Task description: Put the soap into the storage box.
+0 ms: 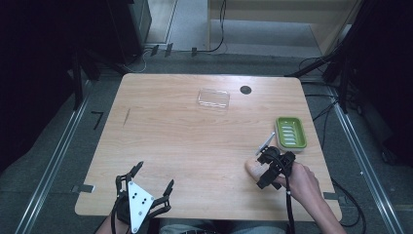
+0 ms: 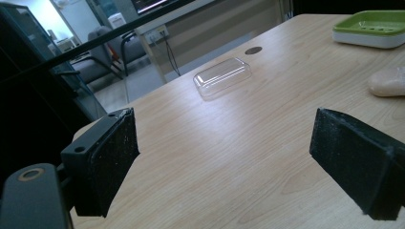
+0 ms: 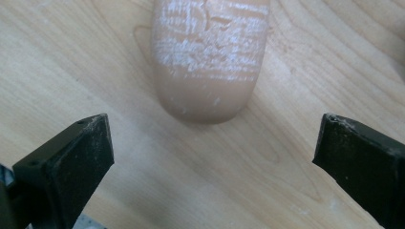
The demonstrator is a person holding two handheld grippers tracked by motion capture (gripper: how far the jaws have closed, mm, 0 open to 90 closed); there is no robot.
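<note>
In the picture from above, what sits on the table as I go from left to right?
Left gripper → clear plastic lid → small dark round spot → green soap dish. The peach soap bar and right gripper overlap between spot and dish, so I leave them out.

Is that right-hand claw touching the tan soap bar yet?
Apart. In the right gripper view, bare table shows between the soap and both open jaws of the right gripper.

I am counting one soap bar (image 3: pixel 210 57), one green soap dish (image 1: pixel 290 132), one clear lid (image 1: pixel 213 98), two grippers.
</note>
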